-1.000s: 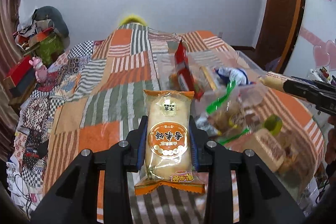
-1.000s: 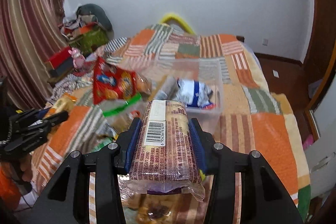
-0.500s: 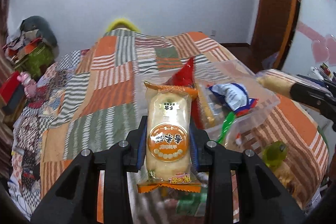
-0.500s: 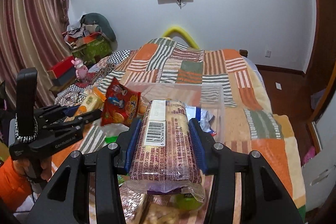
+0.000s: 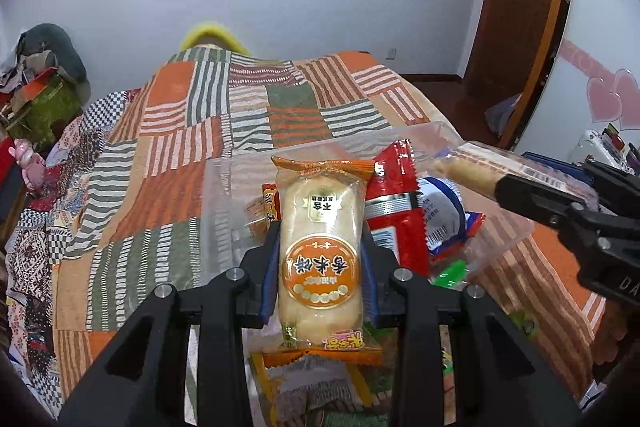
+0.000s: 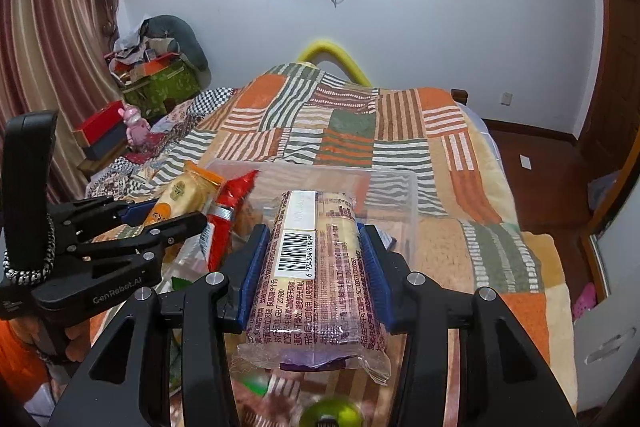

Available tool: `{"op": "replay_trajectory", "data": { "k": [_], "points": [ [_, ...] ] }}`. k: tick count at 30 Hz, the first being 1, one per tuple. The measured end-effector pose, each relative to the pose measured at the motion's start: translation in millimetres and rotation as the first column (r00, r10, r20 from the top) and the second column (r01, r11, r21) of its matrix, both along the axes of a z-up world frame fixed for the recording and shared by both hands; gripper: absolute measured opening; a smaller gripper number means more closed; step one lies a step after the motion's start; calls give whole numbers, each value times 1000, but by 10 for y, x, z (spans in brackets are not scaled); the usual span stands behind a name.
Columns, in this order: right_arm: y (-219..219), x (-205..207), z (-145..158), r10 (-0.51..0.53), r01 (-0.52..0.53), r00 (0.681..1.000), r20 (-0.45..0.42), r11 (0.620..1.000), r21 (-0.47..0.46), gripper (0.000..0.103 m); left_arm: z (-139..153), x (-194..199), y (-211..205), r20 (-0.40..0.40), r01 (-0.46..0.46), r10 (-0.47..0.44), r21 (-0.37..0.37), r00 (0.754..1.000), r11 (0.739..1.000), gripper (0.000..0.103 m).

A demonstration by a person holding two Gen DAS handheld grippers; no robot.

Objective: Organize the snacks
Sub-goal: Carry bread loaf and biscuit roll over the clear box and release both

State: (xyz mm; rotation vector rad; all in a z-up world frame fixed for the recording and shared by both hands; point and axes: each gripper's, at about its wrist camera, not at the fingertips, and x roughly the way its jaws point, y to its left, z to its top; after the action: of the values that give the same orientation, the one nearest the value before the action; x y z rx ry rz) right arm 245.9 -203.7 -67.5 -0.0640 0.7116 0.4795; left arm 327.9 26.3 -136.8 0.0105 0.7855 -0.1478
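My left gripper (image 5: pixel 320 247) is shut on an orange rice cracker pack (image 5: pixel 320 247) and holds it over the clear plastic bin (image 5: pixel 224 203) on the bed. My right gripper (image 6: pixel 314 251) is shut on a purple biscuit pack (image 6: pixel 316 279) and holds it above the same bin (image 6: pixel 396 183). The bin holds a red snack bag (image 5: pixel 394 203) and a blue-white bag (image 5: pixel 444 211). The right gripper with its pack (image 5: pixel 472 167) shows at the right of the left wrist view. The left gripper with its pack (image 6: pixel 180 197) shows at the left of the right wrist view.
The bin sits on a patchwork quilt (image 5: pixel 160 163) covering the bed. More loose snacks (image 5: pixel 316 387) lie below the grippers near the front. Clutter, boxes (image 6: pixel 100 131) and a pink toy (image 6: pixel 136 123) stand at the left, a wooden door (image 5: pixel 520 7) at the right.
Both grippers have moved forward with their packs, from over the loose snack pile to over the clear bin. Both have stayed shut.
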Motion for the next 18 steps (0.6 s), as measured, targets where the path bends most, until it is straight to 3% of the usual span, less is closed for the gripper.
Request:
{"op": "replay_trajectory", "data": {
  "k": [13, 18],
  "points": [
    [211, 330, -224, 15, -19, 999, -37, 995, -96, 43, -230, 220, 108, -58, -56, 58, 36, 997, 998, 34],
    [229, 392, -304, 30, -37, 996, -78, 994, -99, 43, -237, 222, 135, -51, -69, 72, 63, 996, 996, 39]
  ]
}}
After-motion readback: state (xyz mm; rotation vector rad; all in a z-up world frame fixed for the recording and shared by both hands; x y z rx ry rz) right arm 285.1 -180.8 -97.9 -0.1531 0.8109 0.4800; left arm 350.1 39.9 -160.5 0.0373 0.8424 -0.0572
